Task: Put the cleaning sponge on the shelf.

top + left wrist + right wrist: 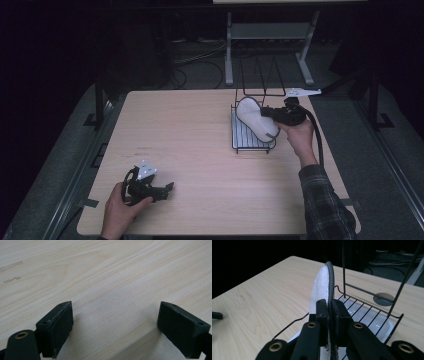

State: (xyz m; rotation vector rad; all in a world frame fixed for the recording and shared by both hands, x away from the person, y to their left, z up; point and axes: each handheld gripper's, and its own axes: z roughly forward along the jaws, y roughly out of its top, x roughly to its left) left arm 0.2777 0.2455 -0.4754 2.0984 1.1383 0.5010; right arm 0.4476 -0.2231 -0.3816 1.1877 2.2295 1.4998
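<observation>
Dark room beyond; floor with loose cables and a second table frame at the back.

Desk (200, 150): pale wood-grain top, bare over most of its surface.

Wire rack (250, 137): black, low basket with tall upright loops at its rear, standing near the desk's far right edge. The right gripper view shows a white tray (382, 326) under its grid.

White pad (257, 122): flat, oval, rough-textured white face with a dark bound rim, possibly an insole or scrubbing pad; kind not certain. Held edge-up and tilted over the rack, lower end inside the basket area. Whether it touches the wires cannot be told.

Right gripper (276, 117): at the rack's right side, held by the person's right hand (299, 135), plaid sleeve behind. Jaws closed tight on the pad's dark rim, as the right gripper view shows, one on each face.

Left gripper (167, 188): near the desk's front left corner, in the left hand (120, 212). Jaws wide apart, nothing between them, pointing down at bare wood.

Risk, as judged: the grip is on the rim alone, so the pad could pivot or slip loose. Its lower edge could snag a rack wire and drag or tip the light rack, which the idle left gripper is not steadying.
</observation>
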